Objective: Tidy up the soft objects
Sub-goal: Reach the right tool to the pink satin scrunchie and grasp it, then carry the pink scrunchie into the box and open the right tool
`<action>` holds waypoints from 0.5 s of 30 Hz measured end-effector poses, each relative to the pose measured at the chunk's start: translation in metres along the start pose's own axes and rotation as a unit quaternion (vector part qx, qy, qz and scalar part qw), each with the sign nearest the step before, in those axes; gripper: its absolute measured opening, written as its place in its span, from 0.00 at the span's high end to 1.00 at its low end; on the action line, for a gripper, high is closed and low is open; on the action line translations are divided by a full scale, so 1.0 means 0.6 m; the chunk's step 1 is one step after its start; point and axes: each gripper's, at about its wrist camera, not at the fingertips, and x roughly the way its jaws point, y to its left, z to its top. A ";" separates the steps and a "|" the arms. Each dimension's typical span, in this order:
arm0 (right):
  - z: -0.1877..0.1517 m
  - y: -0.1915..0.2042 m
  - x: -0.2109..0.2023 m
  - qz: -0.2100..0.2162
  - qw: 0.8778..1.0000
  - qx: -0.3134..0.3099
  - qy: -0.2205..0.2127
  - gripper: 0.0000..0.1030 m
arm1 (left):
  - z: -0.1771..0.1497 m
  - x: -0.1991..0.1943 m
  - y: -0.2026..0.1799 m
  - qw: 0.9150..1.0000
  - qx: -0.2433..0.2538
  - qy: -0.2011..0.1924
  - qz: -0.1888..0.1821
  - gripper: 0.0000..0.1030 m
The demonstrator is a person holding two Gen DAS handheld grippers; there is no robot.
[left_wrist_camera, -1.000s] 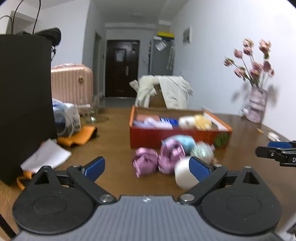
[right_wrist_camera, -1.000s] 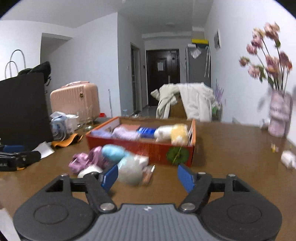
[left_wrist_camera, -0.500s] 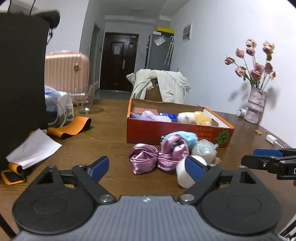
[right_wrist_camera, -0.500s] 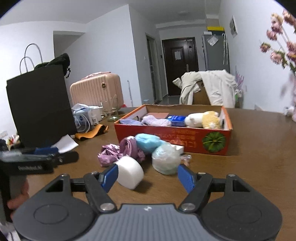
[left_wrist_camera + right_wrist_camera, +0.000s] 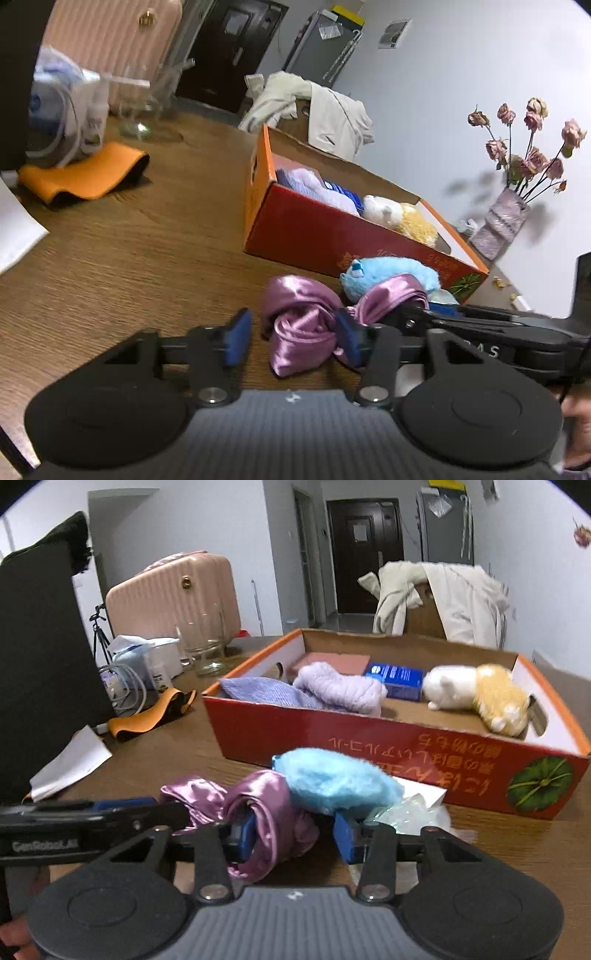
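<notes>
1. Left claw (image 5: pixel 293 338): its jaws have just been closing and now bracket one lobe of the pink satin cloth (image 5: pixel 306 325). The right pad touches the fabric; a gap shows at the left pad, so no full pinch.
2. Right claw (image 5: pixel 293 834): its jaws have also just been closing. The left pad presses into the other lobe of the satin cloth (image 5: pixel 266 819); bare table shows before the right pad, so the grip is not complete.
3. The cloth lies on the wooden table (image 5: pixel 140 236), just in front of the red cardboard box (image 5: pixel 325 236), touching a blue plush toy (image 5: pixel 332 779).
4. Surface, further out: an orange strap (image 5: pixel 85 173), white paper (image 5: pixel 70 764) and a glass jar (image 5: pixel 205 646) lie left of the box.
5. Room: a pink suitcase (image 5: pixel 173 594), a dark door (image 5: pixel 364 554) and a pale coat over a chair (image 5: pixel 443 594) stand beyond the table.
6. Only the right wrist view shows the box floor plainly: lilac knitwear (image 5: pixel 340 692), a blue packet (image 5: pixel 399 679) and a white-and-yellow plush (image 5: pixel 480 698).
7. Only the left wrist view shows the vase of dried roses (image 5: pixel 506 221) beside the wall.
</notes>
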 end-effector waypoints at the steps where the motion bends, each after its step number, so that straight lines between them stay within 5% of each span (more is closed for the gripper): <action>1: 0.000 -0.005 0.002 0.008 1.000 0.007 0.001 0.62 | 0.000 0.004 0.004 1.000 -0.003 0.005 -0.004 0.65; 7: -0.004 0.000 0.006 0.031 0.999 0.006 0.010 0.89 | -0.004 0.007 0.006 1.000 -0.002 0.002 -0.016 0.79; 15: 0.014 0.034 -0.074 0.054 0.997 -0.014 -0.056 0.89 | 0.008 -0.077 -0.029 0.998 0.018 -0.056 -0.013 0.82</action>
